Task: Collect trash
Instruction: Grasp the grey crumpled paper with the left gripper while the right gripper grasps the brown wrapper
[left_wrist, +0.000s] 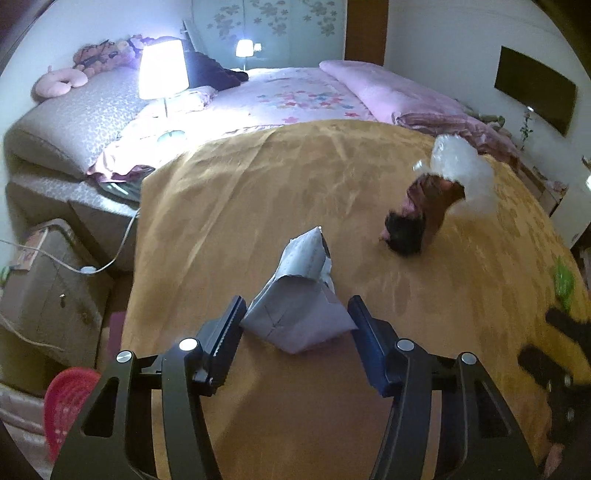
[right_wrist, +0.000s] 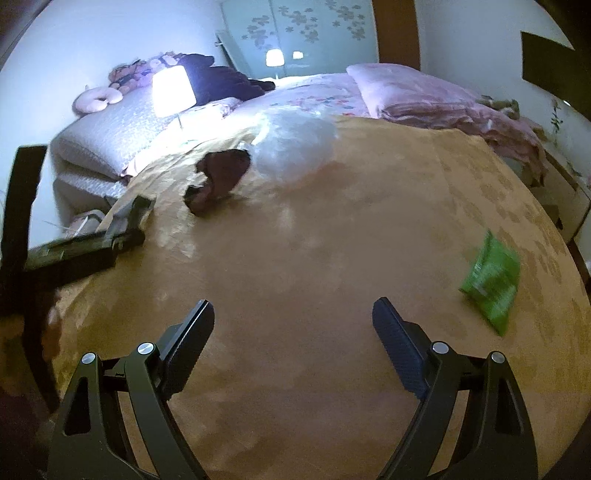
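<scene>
A crumpled grey-white paper bag (left_wrist: 299, 314) lies on the golden-brown bedspread (left_wrist: 277, 177). My left gripper (left_wrist: 297, 314) is shut on it, one pad against each side of its lower part. Farther right lie a dark brown wrapper (left_wrist: 417, 218) and a clear plastic bag (left_wrist: 461, 173); the right wrist view shows them as the wrapper (right_wrist: 221, 177) and the plastic bag (right_wrist: 295, 147). A green snack packet (right_wrist: 489, 278) lies flat to the right of my right gripper (right_wrist: 293, 321). That gripper hovers open over bare bedspread with nothing between its fingers.
A lit lamp (left_wrist: 162, 68) stands at the bed's far left, with pillows and a folded pink quilt (left_wrist: 388, 88) behind. Left of the bed are a cardboard box (left_wrist: 48, 288), a white cable and a red-pink basket (left_wrist: 66, 406).
</scene>
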